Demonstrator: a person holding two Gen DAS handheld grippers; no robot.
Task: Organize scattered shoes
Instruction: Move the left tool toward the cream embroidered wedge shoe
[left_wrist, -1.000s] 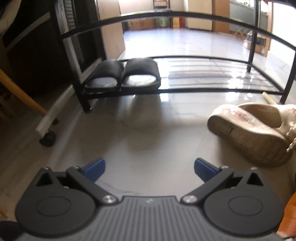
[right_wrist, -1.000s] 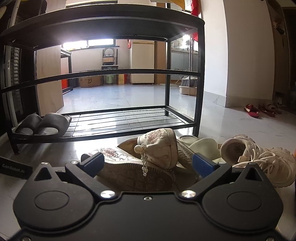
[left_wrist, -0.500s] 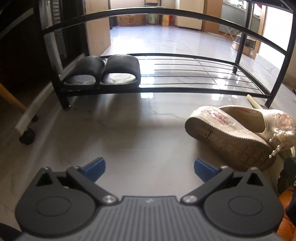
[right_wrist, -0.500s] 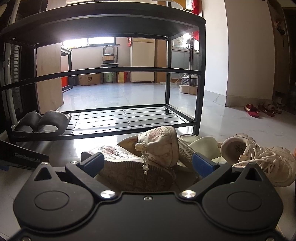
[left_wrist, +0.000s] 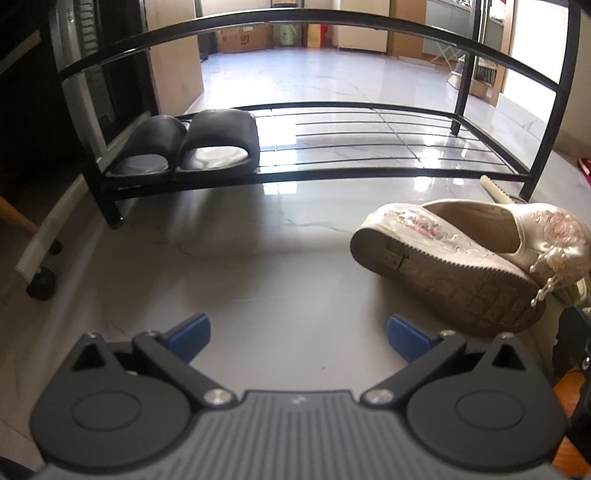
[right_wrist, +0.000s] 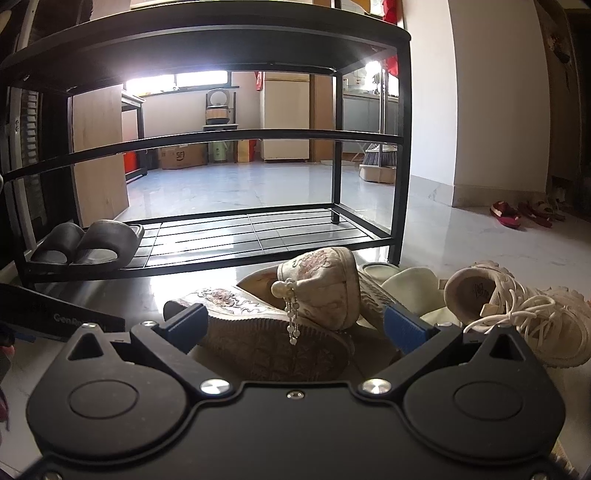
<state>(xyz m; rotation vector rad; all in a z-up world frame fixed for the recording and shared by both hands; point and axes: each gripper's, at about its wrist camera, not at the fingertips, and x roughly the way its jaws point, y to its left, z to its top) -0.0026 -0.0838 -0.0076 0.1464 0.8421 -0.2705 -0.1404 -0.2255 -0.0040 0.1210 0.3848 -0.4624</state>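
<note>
The embroidered shoe (right_wrist: 280, 325) lies tipped on its side on the floor (left_wrist: 258, 266) between the spread fingers of the right gripper (right_wrist: 295, 326), while the left gripper (left_wrist: 297, 332), also wide open, hovers over bare floor left of it.

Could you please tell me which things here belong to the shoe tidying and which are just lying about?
Job: embroidered shoes, white sneaker, pale slippers, black slippers, rack.
Lying about: cardboard box, broom, red shoes.
</note>
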